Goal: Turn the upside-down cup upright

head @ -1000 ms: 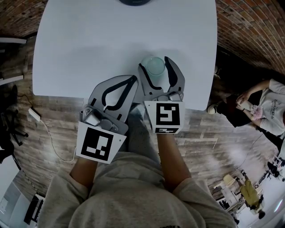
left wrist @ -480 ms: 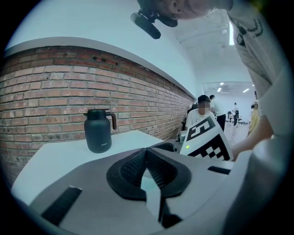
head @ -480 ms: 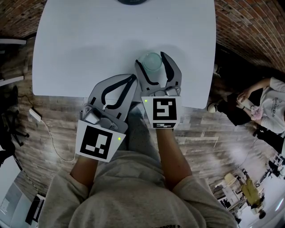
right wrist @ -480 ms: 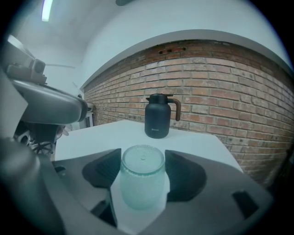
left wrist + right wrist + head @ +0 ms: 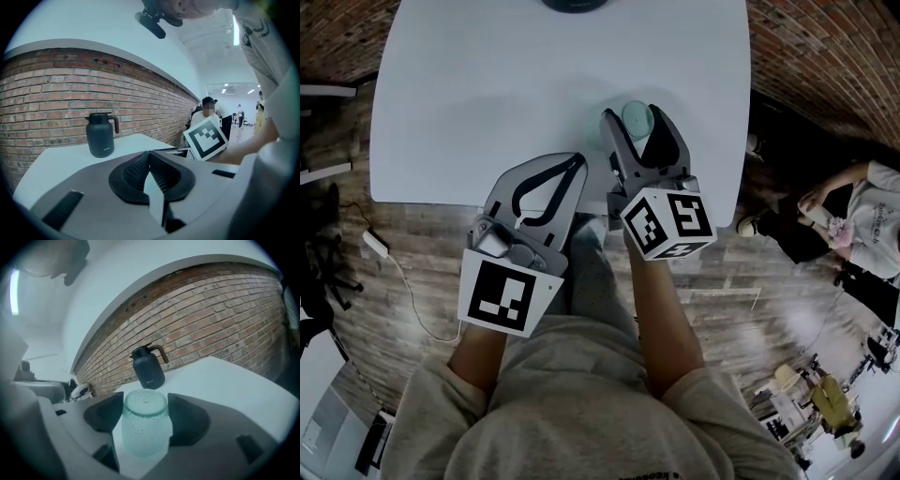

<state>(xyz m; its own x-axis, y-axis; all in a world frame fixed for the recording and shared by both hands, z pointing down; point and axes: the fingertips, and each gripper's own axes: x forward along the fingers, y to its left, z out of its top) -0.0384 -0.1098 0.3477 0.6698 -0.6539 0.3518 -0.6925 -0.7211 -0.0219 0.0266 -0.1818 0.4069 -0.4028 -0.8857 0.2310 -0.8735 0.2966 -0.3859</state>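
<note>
Your right gripper (image 5: pixel 635 127) is clamped on the sides of the cup (image 5: pixel 145 425), base uppermost, near the front edge of the table (image 5: pixel 534 84). Roll your wrist fully over before lowering, hold that pebbled surface firmly, and land the base flat. Your left gripper (image 5: pixel 578 161) sits pinched closed and empty alongside.

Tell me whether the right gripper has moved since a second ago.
Yes. In the head view the right gripper has rolled, its marker cube now showing two faces, and shifted up the picture, further over the white table.
</note>
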